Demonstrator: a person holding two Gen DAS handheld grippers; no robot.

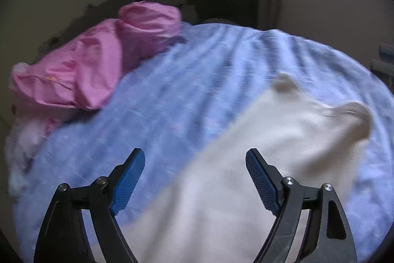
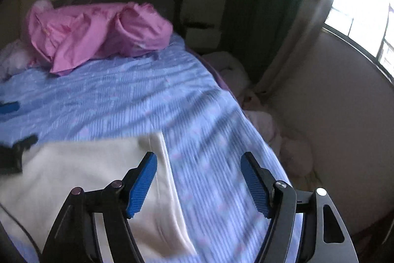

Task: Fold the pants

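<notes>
Right wrist view alone: window (image 2: 364,4); both hand-held grippers (image 1: 194,164) (image 2: 198,164) spread, empty, above pants (image 2: 86,176).

— What are we seeing at the head of the blue bedspread (image 2: 118,95)?
— We're seeing pink pillows (image 2: 98,33) lying there, and a window (image 2: 364,6) glowing on the right.

Left gripper (image 1: 195,155): jaws spread wide, both blue ribbed pads (image 1: 129,183) facing inward with nothing clamped between them; black finger arms angle outward from the base, and the tool tilts downward. Right gripper (image 2: 199,159): jaws likewise parted, blue pads (image 2: 141,185) bare and pressing on nothing, tool pitched downward. In the right wrist view, part of the left gripper shows at the left edge, blurred.
</notes>
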